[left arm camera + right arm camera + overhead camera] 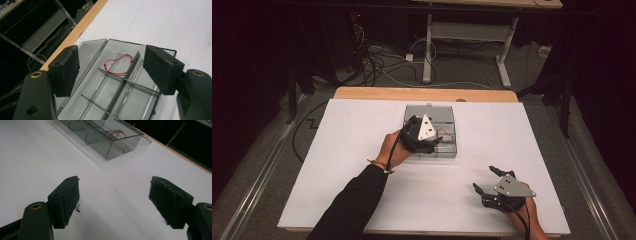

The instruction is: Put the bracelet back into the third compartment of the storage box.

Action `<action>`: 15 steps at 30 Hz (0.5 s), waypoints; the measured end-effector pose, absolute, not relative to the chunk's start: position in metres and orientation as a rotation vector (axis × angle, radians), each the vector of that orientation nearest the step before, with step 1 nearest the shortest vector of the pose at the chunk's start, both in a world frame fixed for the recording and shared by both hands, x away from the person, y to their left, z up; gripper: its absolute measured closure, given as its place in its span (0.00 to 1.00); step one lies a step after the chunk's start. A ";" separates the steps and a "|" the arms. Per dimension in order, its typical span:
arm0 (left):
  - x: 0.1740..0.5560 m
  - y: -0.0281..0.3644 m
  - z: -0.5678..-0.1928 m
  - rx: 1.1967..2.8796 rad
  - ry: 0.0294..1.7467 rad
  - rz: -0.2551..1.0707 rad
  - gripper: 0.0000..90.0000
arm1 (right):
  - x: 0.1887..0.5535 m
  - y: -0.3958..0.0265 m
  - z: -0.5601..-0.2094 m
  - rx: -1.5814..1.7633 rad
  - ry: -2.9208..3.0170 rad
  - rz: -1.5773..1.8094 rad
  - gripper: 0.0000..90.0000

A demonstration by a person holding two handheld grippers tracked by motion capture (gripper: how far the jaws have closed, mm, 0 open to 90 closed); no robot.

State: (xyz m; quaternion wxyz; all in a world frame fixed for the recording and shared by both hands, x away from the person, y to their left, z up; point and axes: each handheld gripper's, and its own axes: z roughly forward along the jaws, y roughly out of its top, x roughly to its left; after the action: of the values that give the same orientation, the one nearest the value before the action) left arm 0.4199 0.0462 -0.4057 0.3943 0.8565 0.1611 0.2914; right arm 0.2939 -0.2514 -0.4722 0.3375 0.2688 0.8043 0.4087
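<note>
Dim room behind, with cables on the floor and a white-legged desk frame (464, 47); in front, a wood-edged table (427, 93) under a wide white sheet (362, 145). Toward the far middle of the sheet, a clear smoky plastic compartment box (447, 117) with thin dividers, lid folded back toward the wooden edge. In one of its end compartments, by the wall nearest the right gripper's camera, a thin red string loop (119, 64), draped partly against a divider, lying loose and touched by nothing.

Above the box, left gripper (111, 71), jaws spread wide, nothing between the pads, neither pad pressing on plastic or string; box and loop seen straight through the gap. Near the front right of the sheet, right gripper (113, 203), jaws likewise wide apart and empty, over bare white surface, well apart from the box.

Plenty of open sheet left, right and front of the box; wooden table edge just beyond its lid; right gripper close to the sheet's near edge.
</note>
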 end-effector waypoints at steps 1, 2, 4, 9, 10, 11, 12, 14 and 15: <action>0.418 0.048 -0.406 2.169 0.408 0.743 0.32 | 0.294 -0.251 -0.472 0.697 2.097 1.063 0.28; 0.416 0.049 -0.407 2.170 0.409 0.754 0.32 | 0.294 -0.251 -0.472 0.696 2.098 1.063 0.28; 0.413 0.052 -0.407 2.161 0.411 0.754 0.29 | 0.294 -0.251 -0.472 0.694 2.098 1.062 0.28; 0.403 0.057 -0.409 2.146 0.406 0.767 0.28 | 0.293 -0.250 -0.472 0.695 2.100 1.071 0.28; 0.401 0.058 -0.410 2.148 0.403 0.768 0.28 | 0.294 -0.250 -0.472 0.695 2.101 1.070 0.28; 0.399 0.058 -0.411 2.151 0.396 0.773 0.28 | 0.294 -0.250 -0.472 0.696 2.101 1.070 0.28; 0.397 0.059 -0.412 2.149 0.391 0.779 0.28 | 0.293 -0.250 -0.472 0.694 2.099 1.066 0.28; 0.392 0.061 -0.414 2.144 0.378 0.774 0.28 | 0.293 -0.250 -0.472 0.689 2.098 1.061 0.28; 0.390 0.061 -0.414 2.144 0.371 0.780 0.28 | 0.293 -0.250 -0.472 0.689 2.100 1.063 0.28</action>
State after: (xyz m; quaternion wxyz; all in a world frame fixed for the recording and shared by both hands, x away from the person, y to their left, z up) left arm 0.3902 0.0615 -0.4143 0.4033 0.8487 0.1470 0.3088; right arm 0.2931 -0.2496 -0.4718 0.3379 0.2643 0.8059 0.4079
